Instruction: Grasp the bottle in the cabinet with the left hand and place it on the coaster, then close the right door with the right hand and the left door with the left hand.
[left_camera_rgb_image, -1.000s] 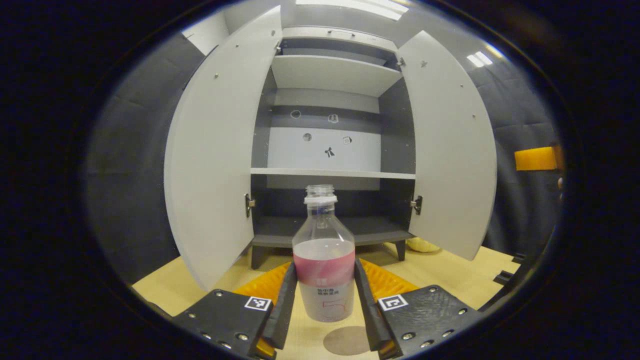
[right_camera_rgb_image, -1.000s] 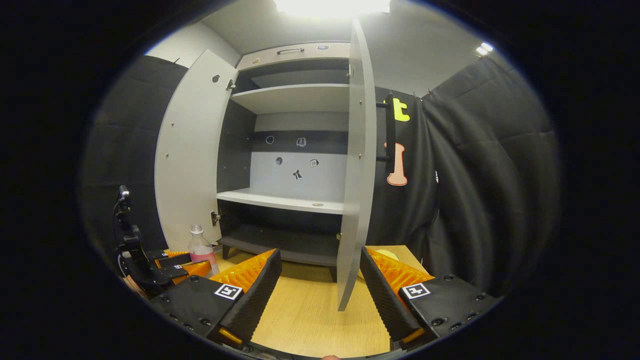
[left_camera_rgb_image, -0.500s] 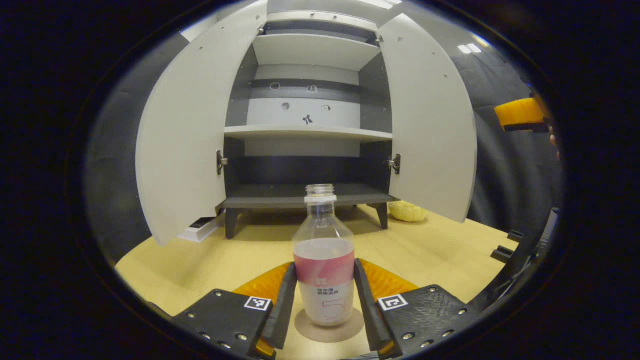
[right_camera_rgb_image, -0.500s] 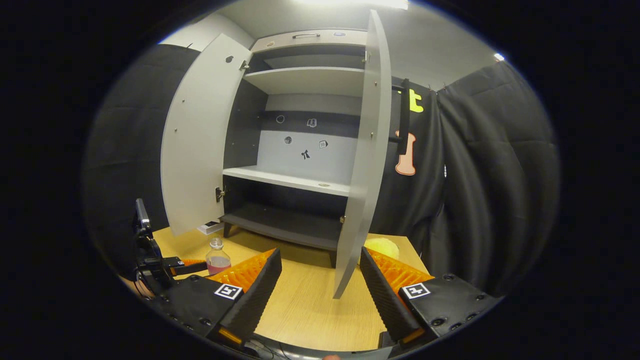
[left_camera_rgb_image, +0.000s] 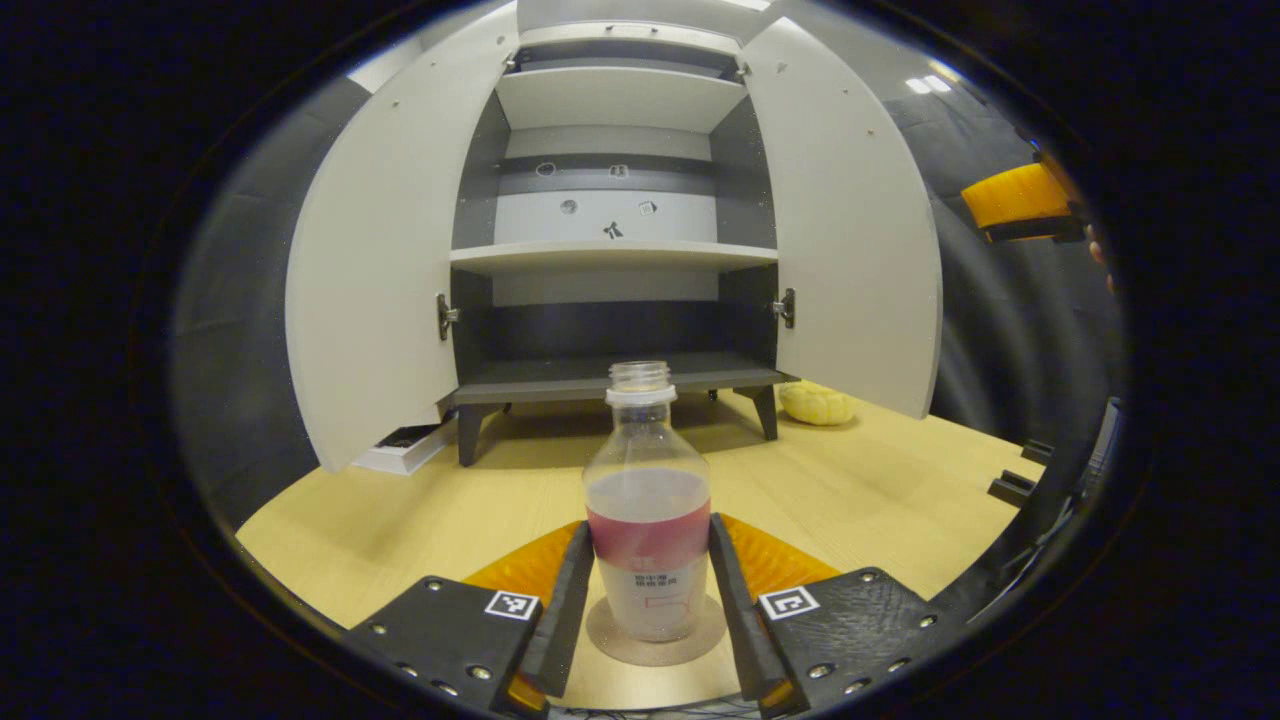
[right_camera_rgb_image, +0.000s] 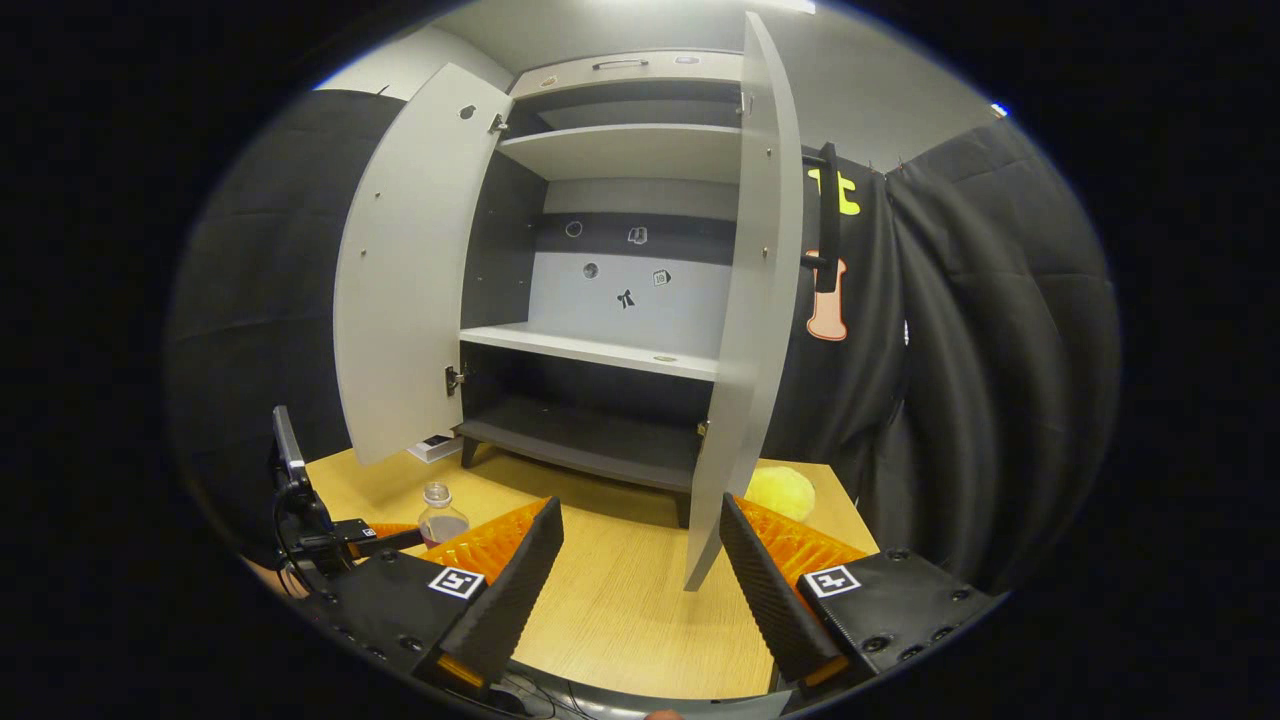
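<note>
Bottle (left_camera_rgb_image: 647, 500), part-filled with liquid, on coaster (left_camera_rgb_image: 655, 643).

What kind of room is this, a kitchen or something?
Likely a staged recording booth, not a kitchen: black cloth walls surround a wooden table with an open, nearly bare cabinet on it.

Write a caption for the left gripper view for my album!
Left tongs hold the bottle on the coaster before the open cabinet.

Yellow fruit, perhaps (left_camera_rgb_image: 816, 402), flat box (left_camera_rgb_image: 400, 449), wooden table (left_camera_rgb_image: 880, 470)
</note>
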